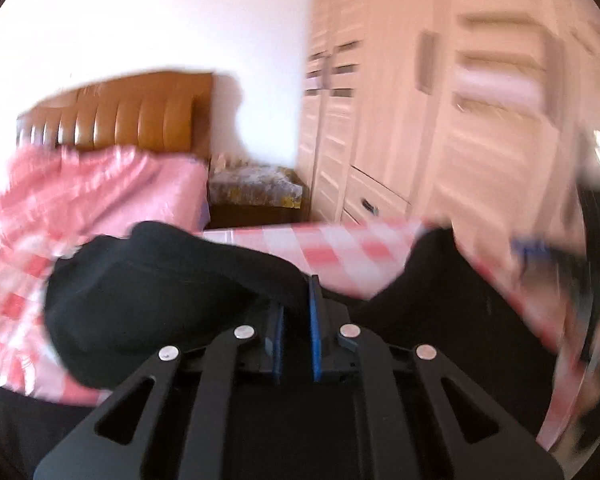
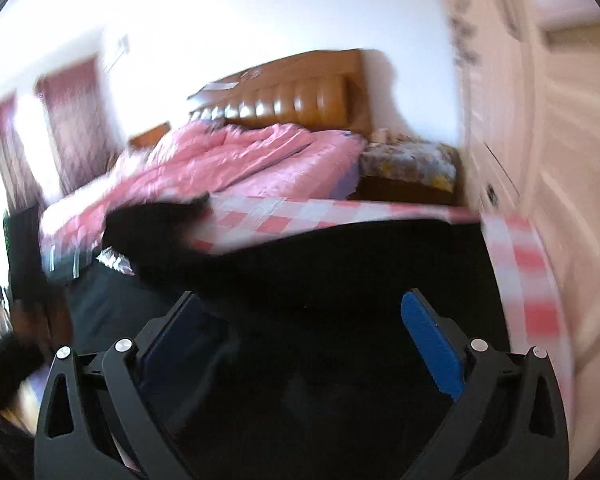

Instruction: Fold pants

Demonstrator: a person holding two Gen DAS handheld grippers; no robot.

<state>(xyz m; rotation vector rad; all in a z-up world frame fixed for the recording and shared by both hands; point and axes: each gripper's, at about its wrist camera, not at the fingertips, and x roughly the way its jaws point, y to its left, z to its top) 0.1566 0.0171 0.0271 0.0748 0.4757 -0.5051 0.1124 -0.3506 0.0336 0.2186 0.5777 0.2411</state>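
The black pants (image 1: pixel 148 288) lie on a bed with a pink-and-white checked sheet (image 1: pixel 332 252). My left gripper (image 1: pixel 296 304) is shut on a fold of the black pants and holds it lifted above the sheet. In the right wrist view the pants (image 2: pixel 340 264) spread dark below and ahead of my right gripper (image 2: pixel 304 308), which is open with its blue pads (image 2: pixel 432 340) wide apart and nothing between them. Both views are motion-blurred.
A pink quilt (image 2: pixel 228 160) is bunched toward the brown headboard (image 2: pixel 300 96). A nightstand with a floral cover (image 1: pixel 256 188) stands beside the bed. A cream wardrobe with drawers (image 1: pixel 420 120) fills the right side. Curtains (image 2: pixel 72 120) hang at far left.
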